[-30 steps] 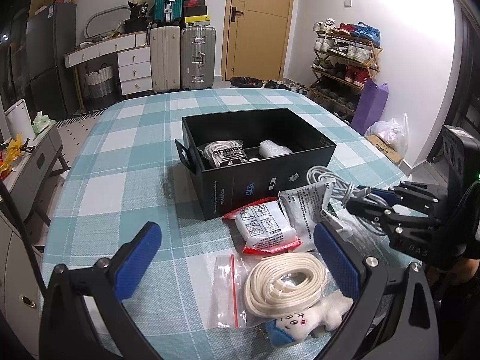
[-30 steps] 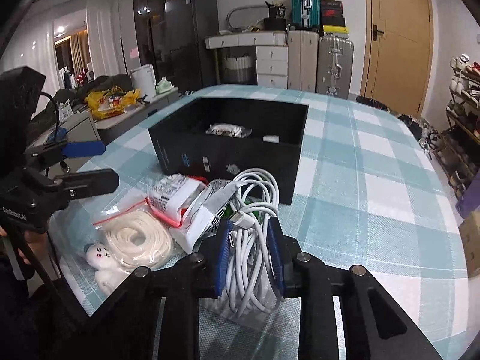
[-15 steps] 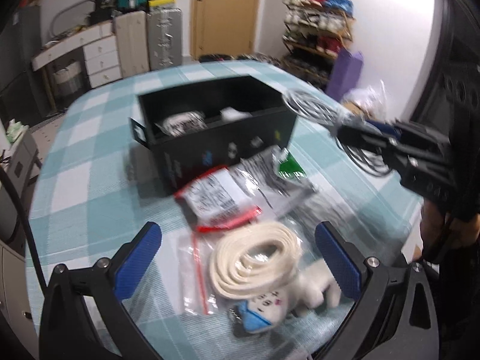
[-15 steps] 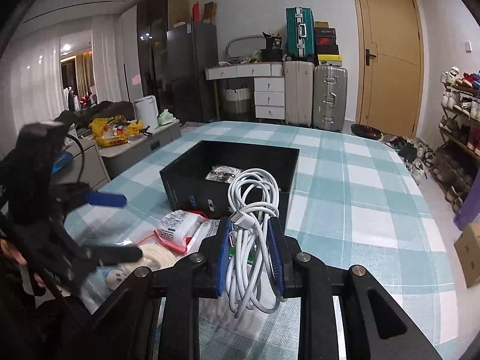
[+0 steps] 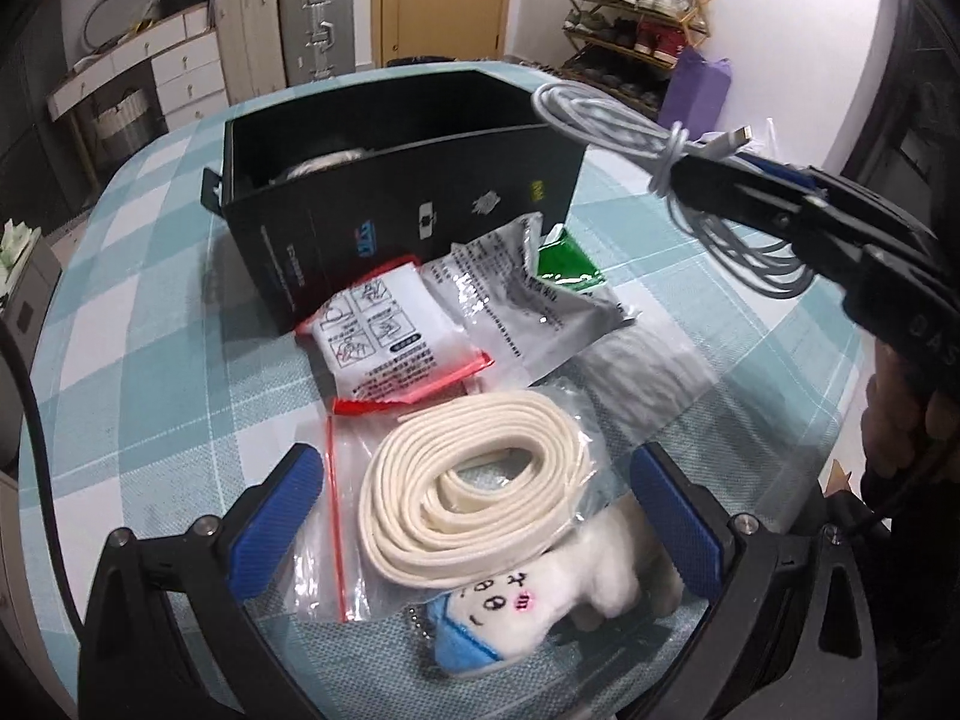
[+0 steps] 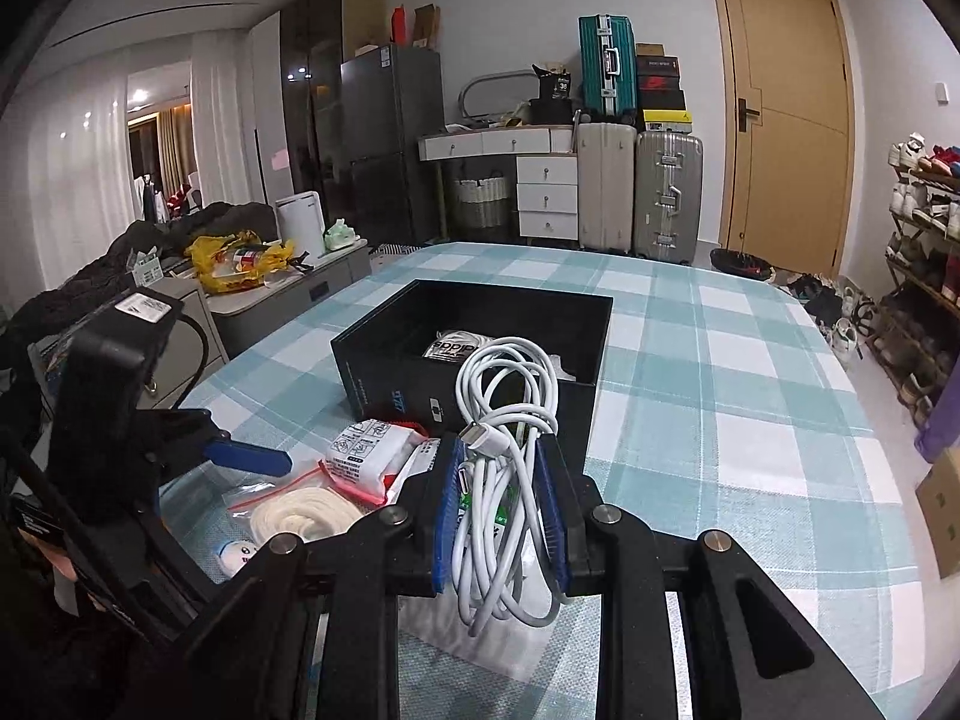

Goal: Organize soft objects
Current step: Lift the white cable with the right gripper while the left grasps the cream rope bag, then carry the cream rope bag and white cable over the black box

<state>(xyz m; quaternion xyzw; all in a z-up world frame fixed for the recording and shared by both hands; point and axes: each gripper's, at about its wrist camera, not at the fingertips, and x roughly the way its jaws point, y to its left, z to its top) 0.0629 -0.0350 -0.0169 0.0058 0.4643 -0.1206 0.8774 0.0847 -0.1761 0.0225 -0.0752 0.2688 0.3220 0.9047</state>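
Since a second ago: white cable bundle (image 6: pixel 507 456) lifted off table, now hanging mid-frame before black box (image 6: pixel 480 324); left tongs (image 5: pixel 480 516) dropped closer over bagged cream strap (image 5: pixel 474 480).

Right tongs (image 6: pixel 501 504): narrow, clamped on cable.

Left tongs: wide, nothing between pads; strap and plush toy (image 5: pixel 528 600) lie below on table (image 5: pixel 150 372).

Left view only: red-edged packet (image 5: pixel 390 342), silver pouch (image 5: pixel 528 312). Right view only: pale items inside box, upper centre.

A lived-in home's entry and dining area: a checked tablecloth (image 6: pixel 720 360) covers the table, with suitcases (image 6: pixel 666 192), a shoe rack (image 5: pixel 636 18), a refrigerator (image 6: pixel 384 138), a drawer unit (image 6: pixel 546 192) and a wooden door (image 6: pixel 786 108) around it.
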